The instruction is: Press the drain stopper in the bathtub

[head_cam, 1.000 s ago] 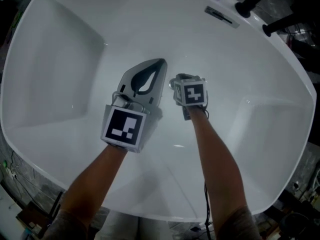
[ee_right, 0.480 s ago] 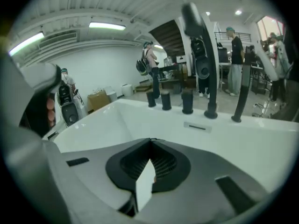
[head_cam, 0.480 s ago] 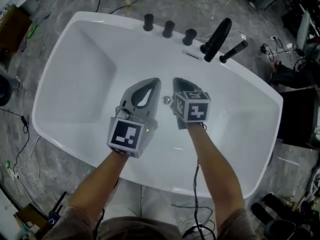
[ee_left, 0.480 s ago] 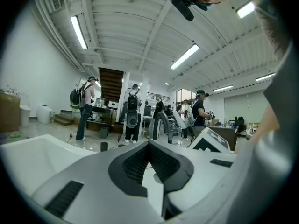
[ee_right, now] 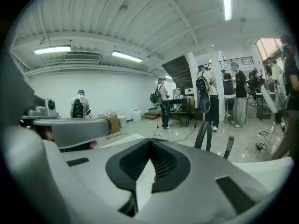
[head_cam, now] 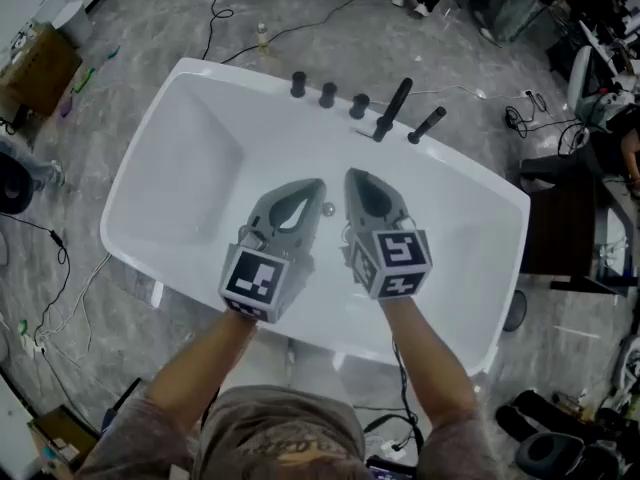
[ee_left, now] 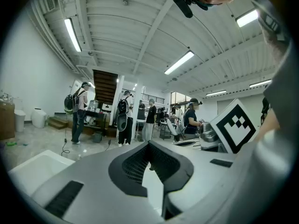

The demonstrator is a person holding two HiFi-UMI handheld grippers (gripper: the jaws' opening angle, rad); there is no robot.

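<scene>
Hovering above the white bathtub [head_cam: 190,168], the left tool [head_cam: 318,182] and the right tool [head_cam: 352,174] are held side by side, their tips pointing toward the tub's far edge. Between the two tools, near the middle of the tub floor, lies the drain stopper [head_cam: 328,208]. It shows only as a small round spot, seemingly metal, and neither tool touches it.

Seen from its own camera, the left tool [ee_left: 149,144] has its jaws pressed together at the tips with nothing between them. The right tool [ee_right: 150,142] is likewise closed and empty. Each tool carries a marker cube at the person's wrist, the left one [head_cam: 255,280] and the right one [head_cam: 393,260].

Along the far edge of the tub stand three black knobs [head_cam: 328,95], a black spout [head_cam: 392,110] and a further black handle [head_cam: 426,125]. The tub sits on a grey floor [head_cam: 120,28] strewn with cables, and a cardboard box [head_cam: 40,63] lies off its far left corner. Several people [ee_left: 77,111] stand in the hall beyond.
</scene>
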